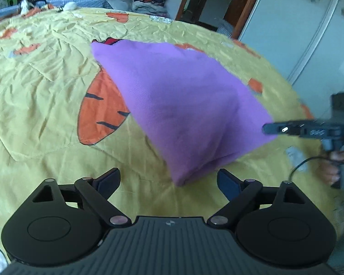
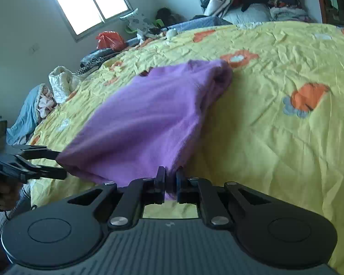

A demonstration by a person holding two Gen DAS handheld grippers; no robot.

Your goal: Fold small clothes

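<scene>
Purple knit, a small garment (image 1: 183, 105) folded at least once, lay stretched over the yellow bedspread (image 1: 41, 96), its near edge lifted off the quilt. On the left, the left gripper (image 1: 168, 181) stood spread wide just short of the nearest purple corner, its pads on either side of that corner and touching nothing. Further right, the right gripper (image 2: 170, 183) was clamped on the other near corner, a pinch of cloth showing between its fingers; in the left wrist view it reached in from the right edge with a hand (image 1: 337, 162) behind it.

With only one corner held, I judged the chief risk to be a skewed fold: pulling from the right alone could drag the cloth sideways and let the loose left corner sag. The thin pinch might also slip out, and the layers beneath could slide apart on the crumpled quilt.
</scene>
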